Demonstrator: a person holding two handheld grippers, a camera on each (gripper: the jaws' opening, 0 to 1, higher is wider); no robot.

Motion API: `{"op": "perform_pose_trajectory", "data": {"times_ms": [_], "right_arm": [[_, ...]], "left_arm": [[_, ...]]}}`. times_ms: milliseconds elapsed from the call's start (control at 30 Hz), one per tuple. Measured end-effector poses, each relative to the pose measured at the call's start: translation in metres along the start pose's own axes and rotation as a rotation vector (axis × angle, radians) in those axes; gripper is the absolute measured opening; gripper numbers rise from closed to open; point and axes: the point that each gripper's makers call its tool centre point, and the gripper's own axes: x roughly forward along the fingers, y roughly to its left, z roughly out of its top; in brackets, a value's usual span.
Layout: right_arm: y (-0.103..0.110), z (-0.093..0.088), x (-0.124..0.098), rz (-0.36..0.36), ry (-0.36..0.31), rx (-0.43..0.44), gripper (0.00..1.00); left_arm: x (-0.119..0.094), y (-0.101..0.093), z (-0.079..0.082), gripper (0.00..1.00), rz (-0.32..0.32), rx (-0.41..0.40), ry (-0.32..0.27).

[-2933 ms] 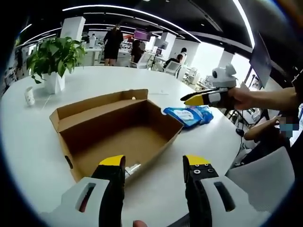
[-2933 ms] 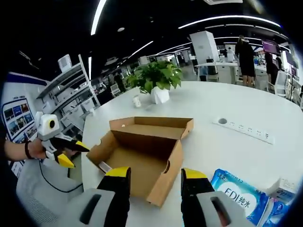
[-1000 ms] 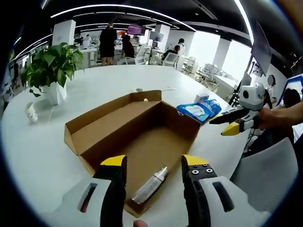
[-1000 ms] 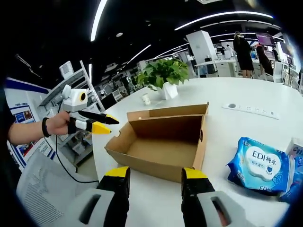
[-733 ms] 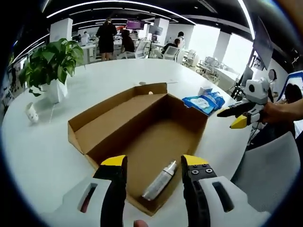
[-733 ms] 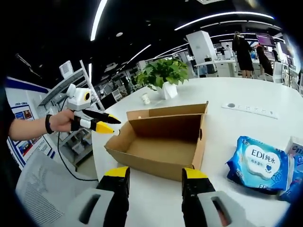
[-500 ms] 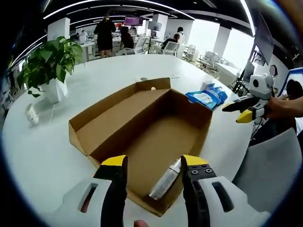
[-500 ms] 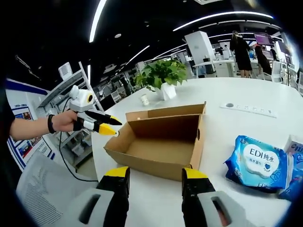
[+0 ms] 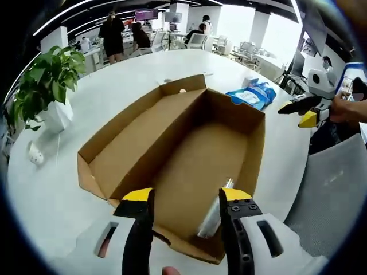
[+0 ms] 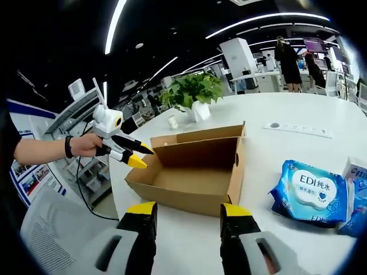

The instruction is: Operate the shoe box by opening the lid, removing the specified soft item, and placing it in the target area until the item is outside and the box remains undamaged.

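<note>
Shoe box (image 9: 189, 166): lid open, undamaged, on white table (image 9: 46, 189); silvery item (image 9: 213, 215) lying inside near end, not yet removed; left gripper (image 9: 186, 203) spread, poised above it; right gripper (image 10: 183, 215) spread, empty, nearby.

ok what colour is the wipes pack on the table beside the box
Blue, with a white label panel: the wipes pack shows best in the right gripper view.

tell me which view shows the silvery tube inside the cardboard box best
The left gripper view: it looks down into the open brown cardboard box, where the silvery tube lies near the front wall. In the right gripper view the box's near wall hides it.
</note>
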Motion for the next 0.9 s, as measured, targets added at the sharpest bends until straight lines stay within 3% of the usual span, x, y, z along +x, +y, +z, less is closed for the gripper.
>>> {"op": "perform_pose_trajectory", "data": {"times_ms": [367, 633, 900], "right_arm": [[-0.004, 0.0, -0.002, -0.013, -0.011, 0.016, 0.41], [-0.01, -0.001, -0.006, -0.024, -0.013, 0.023, 0.42], [-0.016, -0.001, -0.01, -0.039, -0.014, 0.026, 0.42]], "left_arm": [[0.024, -0.014, -0.004, 0.45, -0.085, 0.132, 0.108], [0.039, -0.029, -0.018, 0.47, -0.15, 0.255, 0.211], [0.05, -0.036, -0.03, 0.5, -0.195, 0.305, 0.268]]}}
